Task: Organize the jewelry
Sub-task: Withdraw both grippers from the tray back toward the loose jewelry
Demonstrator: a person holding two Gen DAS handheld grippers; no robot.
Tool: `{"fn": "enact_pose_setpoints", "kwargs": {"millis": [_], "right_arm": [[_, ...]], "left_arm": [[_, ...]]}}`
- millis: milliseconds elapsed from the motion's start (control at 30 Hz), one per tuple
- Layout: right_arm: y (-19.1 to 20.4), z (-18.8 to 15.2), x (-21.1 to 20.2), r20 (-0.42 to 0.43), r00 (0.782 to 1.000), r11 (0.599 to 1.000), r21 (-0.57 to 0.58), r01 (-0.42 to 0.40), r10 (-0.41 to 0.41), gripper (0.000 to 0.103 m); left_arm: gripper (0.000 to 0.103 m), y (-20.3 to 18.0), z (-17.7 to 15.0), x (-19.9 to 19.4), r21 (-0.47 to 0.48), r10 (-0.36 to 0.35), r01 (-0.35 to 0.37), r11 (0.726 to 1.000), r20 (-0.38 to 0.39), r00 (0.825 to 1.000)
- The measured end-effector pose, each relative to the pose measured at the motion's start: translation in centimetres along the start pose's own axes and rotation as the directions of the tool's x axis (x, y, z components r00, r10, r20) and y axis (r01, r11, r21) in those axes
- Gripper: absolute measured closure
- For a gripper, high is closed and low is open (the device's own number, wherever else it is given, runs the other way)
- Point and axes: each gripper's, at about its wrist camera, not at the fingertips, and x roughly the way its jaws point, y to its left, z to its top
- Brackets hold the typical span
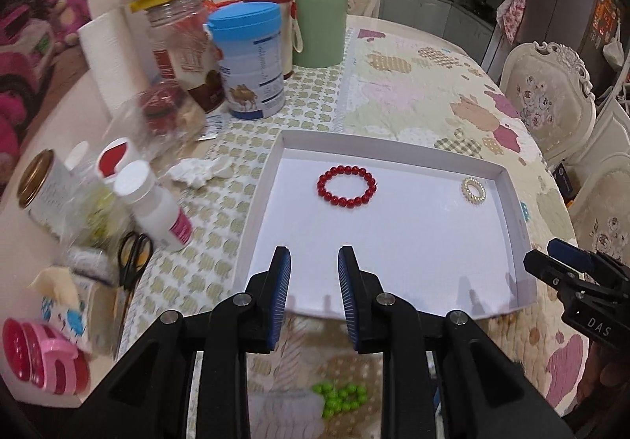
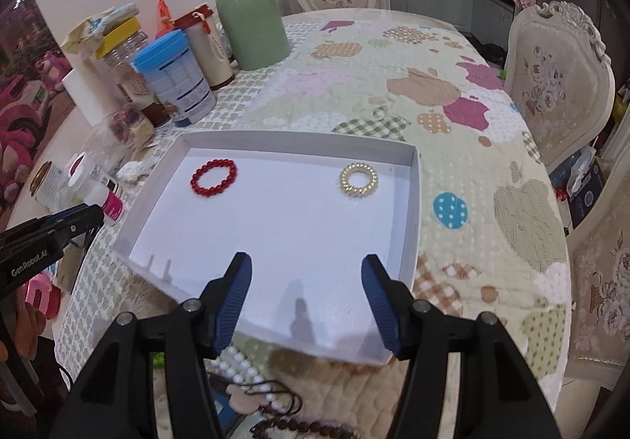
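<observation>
Tray: a shallow white tray [image 1: 271, 171] sat on the patterned tablecloth [image 2: 453, 84], its low walls open to view.
Tray contents: a red bead bracelet [image 1: 346, 186] lay flat near the far left of the floor; a gold-and-pearl ring-shaped bracelet [image 2: 358, 180] lay near the far right corner, well apart from the red one.
Outside the tray: a green bead bracelet [image 1: 341, 397] rested on the cloth just before the near wall; a white pearl strand [image 2: 236, 362] and a dark brown bead string [image 2: 299, 425] lay on the cloth beneath the right tool.
Left gripper [image 1: 314, 265]: fingers spread a little, empty, poised over the tray's near edge.
Right gripper [image 2: 307, 273]: fingers spread wide, empty, over the near right part of the tray.
Other containers: a green flask [image 1: 317, 2] stood upright beyond the tray; a blue-lidded tin [image 1: 252, 61], lid on; a clear jar [image 1: 179, 41] with a yellow lid; what these hold could not be told.
</observation>
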Motion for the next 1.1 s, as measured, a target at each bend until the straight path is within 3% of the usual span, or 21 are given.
{"fn": "enact_pose_setpoints", "kwargs": {"millis": [500, 1100], "right_arm": [[2.4, -2.7, -2.6, 0.01, 1.0, 0.999, -0.037, -0.001, 0.001, 0.04], [3.1, -4.3, -4.5, 0.029, 1.0, 0.999, -0.049, 0.003, -0.002, 0.039]], "left_arm": [[0.087, 1.7, -3.8, -3.3, -0.022, 0.043, -0.042, 0.999, 0.037, 0.998], [0.087, 2.1, -5.1, -3.9, -0.033, 0.04, -0.039, 0.999, 0.035, 0.999]]}}
